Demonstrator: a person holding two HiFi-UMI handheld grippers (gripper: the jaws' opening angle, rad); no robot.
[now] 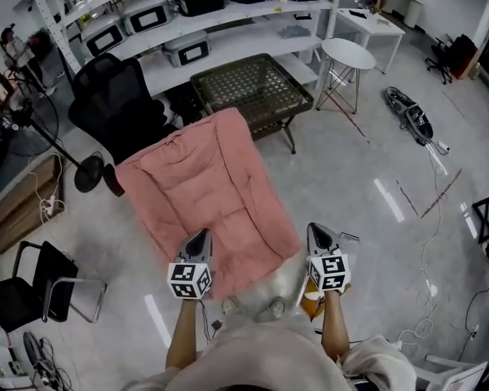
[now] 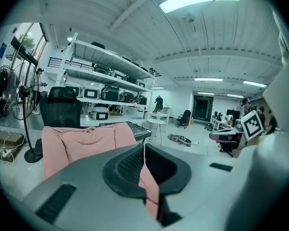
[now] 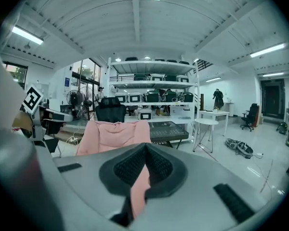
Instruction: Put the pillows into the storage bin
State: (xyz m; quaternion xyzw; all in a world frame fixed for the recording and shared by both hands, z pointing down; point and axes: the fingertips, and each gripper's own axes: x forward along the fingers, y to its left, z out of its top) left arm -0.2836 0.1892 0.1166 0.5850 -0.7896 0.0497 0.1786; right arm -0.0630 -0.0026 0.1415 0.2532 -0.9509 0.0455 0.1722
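In the head view, the pink pillow point(image 1: 208, 186) hung spread in the middle of the frame, its lower corners pinched by the left gripper point(image 1: 199, 241) and the right gripper point(image 1: 319, 236), and the dark storage bin point(image 1: 253, 88) stood just above it. In the left gripper view, the jaws were clenched on a fold of the pink cloth at lower centre. In the right gripper view, the jaws were likewise closed on the pillow's edge, with the bin behind the pillow at centre.

Near left corner of the storage bin point(image 1: 257, 84) is hidden behind the pillow point(image 1: 208, 194). Pillow's lower corners vanish inside left gripper point(image 1: 199, 236) and right gripper point(image 1: 317, 230). Chair point(image 1: 28, 287) is cropped at left edge.
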